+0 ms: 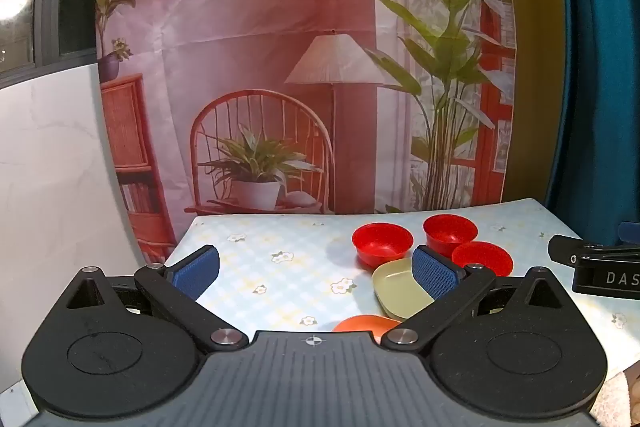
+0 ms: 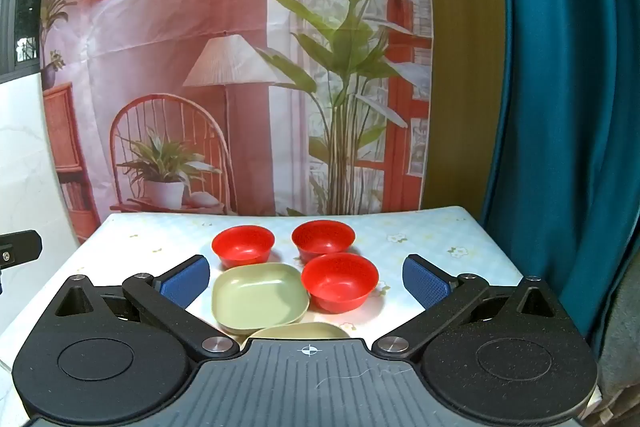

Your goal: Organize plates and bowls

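Three red bowls stand on the table: far left bowl point(image 2: 243, 245), far right bowl point(image 2: 323, 239), near bowl point(image 2: 339, 281). A green square plate point(image 2: 258, 295) lies in front of them, and a second pale plate point(image 2: 300, 331) shows just past the right gripper body. My right gripper point(image 2: 306, 281) is open and empty, its fingers to either side of the plate and near bowl. My left gripper point(image 1: 316, 273) is open and empty, left of the dishes. Its view shows the bowls point(image 1: 382, 242), the green plate point(image 1: 398, 289) and an orange dish point(image 1: 366, 325).
The table point(image 2: 420, 239) has a pale blue flowered cloth. A printed backdrop point(image 2: 240, 67) hangs behind it and a teal curtain point(image 2: 560, 107) to the right. The right gripper's body point(image 1: 600, 267) shows at the right edge of the left wrist view.
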`<state>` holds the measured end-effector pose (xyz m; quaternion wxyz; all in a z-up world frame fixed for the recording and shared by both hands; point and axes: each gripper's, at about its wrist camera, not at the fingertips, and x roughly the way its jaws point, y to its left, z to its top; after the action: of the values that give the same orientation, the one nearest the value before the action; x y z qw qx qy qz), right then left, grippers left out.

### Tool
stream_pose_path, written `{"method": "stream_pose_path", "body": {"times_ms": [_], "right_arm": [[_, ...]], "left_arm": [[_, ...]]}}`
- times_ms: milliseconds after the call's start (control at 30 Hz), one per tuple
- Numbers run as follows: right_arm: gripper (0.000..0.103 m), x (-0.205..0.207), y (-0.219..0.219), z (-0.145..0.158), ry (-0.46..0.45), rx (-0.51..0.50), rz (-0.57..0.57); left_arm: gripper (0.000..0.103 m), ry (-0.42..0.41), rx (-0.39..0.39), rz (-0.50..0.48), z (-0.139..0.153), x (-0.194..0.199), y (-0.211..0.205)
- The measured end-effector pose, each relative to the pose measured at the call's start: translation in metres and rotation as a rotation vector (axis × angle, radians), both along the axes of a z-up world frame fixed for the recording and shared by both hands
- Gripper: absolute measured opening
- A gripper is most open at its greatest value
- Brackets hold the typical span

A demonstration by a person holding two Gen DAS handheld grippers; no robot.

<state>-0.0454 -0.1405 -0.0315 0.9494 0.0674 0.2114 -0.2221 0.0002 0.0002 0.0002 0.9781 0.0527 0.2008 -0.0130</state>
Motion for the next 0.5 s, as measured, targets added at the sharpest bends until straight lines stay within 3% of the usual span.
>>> {"method": "stream_pose_path", "body": {"times_ms": [500], "right_arm": [[0.103,-0.0002,0.001,0.0012,-0.002,-0.001,0.003]], "left_arm": [[0.103,-0.003,0.001,-0.001,-0.0008,-0.0004,-0.0021]]}}
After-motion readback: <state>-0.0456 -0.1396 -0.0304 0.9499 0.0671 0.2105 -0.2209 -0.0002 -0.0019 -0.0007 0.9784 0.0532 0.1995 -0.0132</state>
